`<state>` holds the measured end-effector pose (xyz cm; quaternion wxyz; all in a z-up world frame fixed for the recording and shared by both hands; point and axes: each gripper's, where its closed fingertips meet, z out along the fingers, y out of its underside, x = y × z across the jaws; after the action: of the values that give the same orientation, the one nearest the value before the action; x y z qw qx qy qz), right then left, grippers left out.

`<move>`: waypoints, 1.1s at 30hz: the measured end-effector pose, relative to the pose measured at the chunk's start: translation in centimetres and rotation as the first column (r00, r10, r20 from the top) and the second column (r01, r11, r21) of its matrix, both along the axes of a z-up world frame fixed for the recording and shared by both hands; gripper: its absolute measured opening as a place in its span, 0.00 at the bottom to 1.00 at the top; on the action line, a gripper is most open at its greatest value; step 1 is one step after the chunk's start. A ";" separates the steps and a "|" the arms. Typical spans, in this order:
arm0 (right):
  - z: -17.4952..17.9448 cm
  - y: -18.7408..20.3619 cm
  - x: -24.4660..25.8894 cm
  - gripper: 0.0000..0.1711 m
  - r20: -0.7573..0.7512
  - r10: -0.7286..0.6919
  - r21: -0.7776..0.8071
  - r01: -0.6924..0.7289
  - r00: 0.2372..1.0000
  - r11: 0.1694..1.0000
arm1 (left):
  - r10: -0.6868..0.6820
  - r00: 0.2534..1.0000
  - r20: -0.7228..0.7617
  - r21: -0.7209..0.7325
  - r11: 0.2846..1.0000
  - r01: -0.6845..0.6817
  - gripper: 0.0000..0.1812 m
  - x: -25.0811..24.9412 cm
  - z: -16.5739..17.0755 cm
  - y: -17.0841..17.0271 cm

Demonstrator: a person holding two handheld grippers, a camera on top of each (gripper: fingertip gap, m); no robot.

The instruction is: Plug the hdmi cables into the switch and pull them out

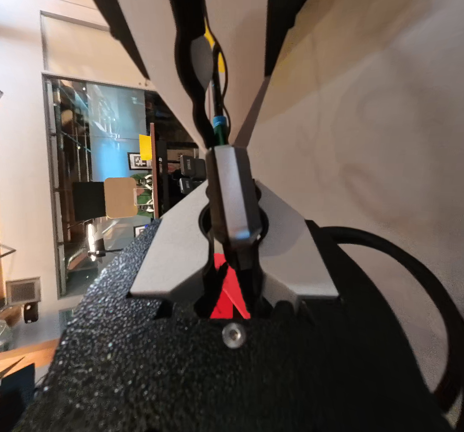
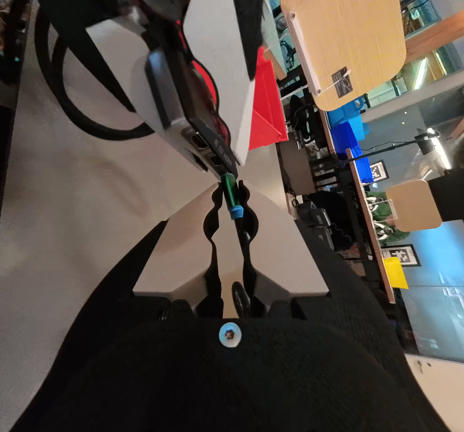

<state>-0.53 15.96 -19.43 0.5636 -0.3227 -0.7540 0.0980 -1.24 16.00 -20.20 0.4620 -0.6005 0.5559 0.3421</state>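
My left gripper (image 1: pixel 232 191) is shut on the grey HDMI switch (image 1: pixel 232 194), held lengthwise between its fingers. In the right wrist view the switch (image 2: pixel 173 108) points its port face (image 2: pixel 200 143) at me, with open ports showing. My right gripper (image 2: pixel 229 185) is shut on a green plug with a blue collar (image 2: pixel 231 195) on a black cable. The plug's tip meets the near end of the port face; I cannot tell how deep it sits. The two grippers face each other tip to tip. The plug (image 1: pixel 221 132) also shows beyond the switch in the left wrist view.
A black cable (image 2: pixel 75 108) loops over the pale table (image 2: pixel 62 219) behind the left gripper. A red bin (image 2: pixel 266 108) stands beside the switch. Blue bins (image 2: pixel 349 138), a wooden board (image 2: pixel 346 35) and dark shelving (image 2: pixel 324 219) line the table's far edge.
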 end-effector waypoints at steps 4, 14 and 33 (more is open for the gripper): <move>0.4 -1.0 0.1 0.06 -0.009 0.040 0.044 -0.039 0.999 0.998 | -0.013 0.996 0.085 -0.026 1.000 0.016 0.11 -0.2 0.6 -0.8; 3.2 -6.3 1.9 0.06 -0.020 0.243 -0.104 -0.244 0.970 0.964 | -0.199 0.930 0.310 -0.101 0.966 0.240 0.13 1.8 2.9 -5.5; 6.5 -9.5 4.0 0.06 0.043 0.322 -0.101 -0.317 0.946 0.943 | -0.334 0.830 0.448 -0.062 0.914 0.402 0.11 3.9 5.8 -8.6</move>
<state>3.43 6.42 -12.91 0.5022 -0.2247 -0.8072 0.2136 2.65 7.36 -14.39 0.5819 -0.5758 0.5709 0.0626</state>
